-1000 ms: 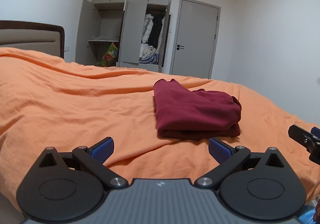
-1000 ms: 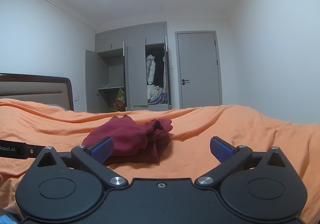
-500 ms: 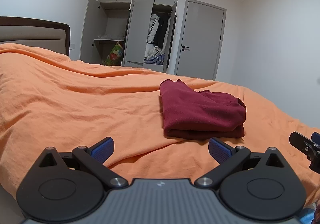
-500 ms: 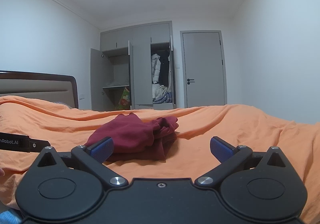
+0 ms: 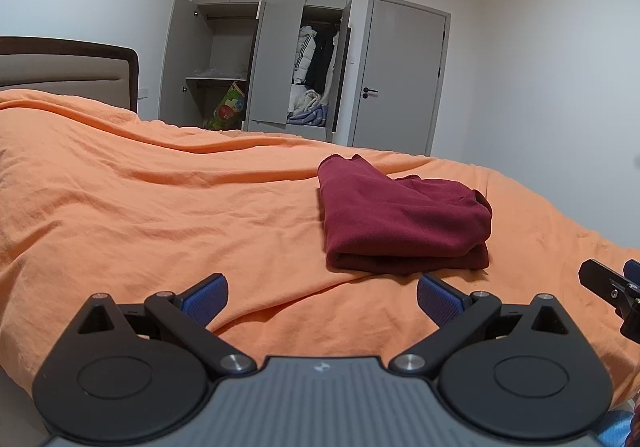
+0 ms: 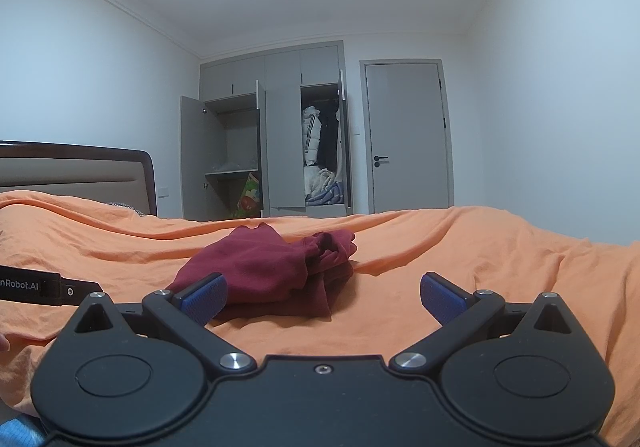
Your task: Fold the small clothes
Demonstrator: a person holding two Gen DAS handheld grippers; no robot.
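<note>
The dark red garment (image 5: 404, 223) is lying folded into a compact stack on the orange bedspread (image 5: 160, 207), right of centre, so the folding is judged essentially done (one far corner is looking bunched). The left gripper (image 5: 322, 297) and right gripper (image 6: 322, 297) are being held low at the near edge, jaws spread wide, gripping nothing.

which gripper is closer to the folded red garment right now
Hard to call; the left looks slightly nearer. The left gripper sits open just short of the red garment, which lies ahead and to its right. The right gripper, also open, has it ahead and to its left.
</note>
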